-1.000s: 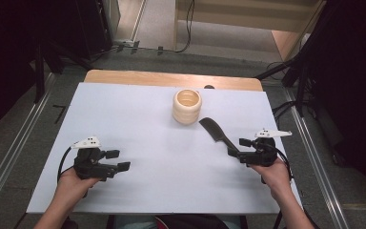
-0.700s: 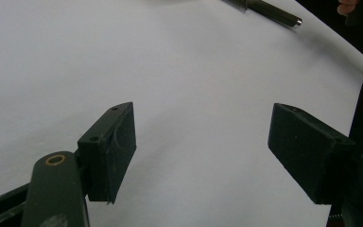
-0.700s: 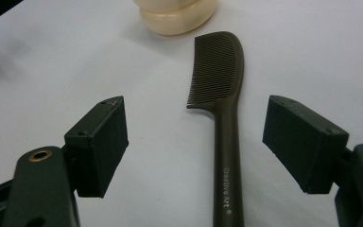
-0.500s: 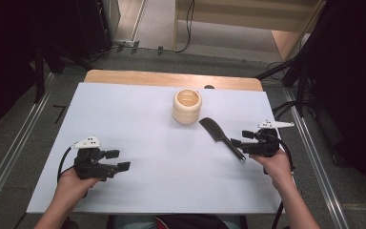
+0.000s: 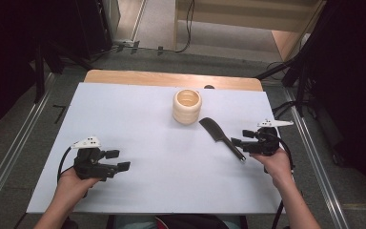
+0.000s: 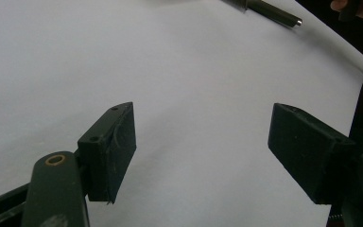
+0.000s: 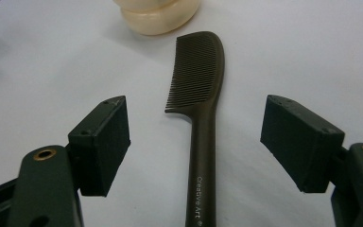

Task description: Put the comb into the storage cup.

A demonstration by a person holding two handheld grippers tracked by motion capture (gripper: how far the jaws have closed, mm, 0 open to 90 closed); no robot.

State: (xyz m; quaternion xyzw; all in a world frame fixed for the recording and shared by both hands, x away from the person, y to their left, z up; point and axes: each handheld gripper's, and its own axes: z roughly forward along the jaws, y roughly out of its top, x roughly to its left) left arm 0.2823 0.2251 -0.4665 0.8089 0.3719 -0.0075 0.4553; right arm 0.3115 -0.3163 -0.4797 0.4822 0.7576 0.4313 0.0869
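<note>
Right gripper (image 5: 237, 143) now nearer comb (image 5: 221, 138) handle, fingers (image 7: 101, 144) wide, level, empty.

We see a table (image 5: 124, 114) covered by a white sheet, with a strip of bare wood exposed along its far edge. Directly on the sheet stands a cream ribbed cup (image 5: 187, 106), upright, right of centre. Just beside it, apart from it, a dark comb (image 5: 220, 137) lies flat, its handle towards the near right.
</note>
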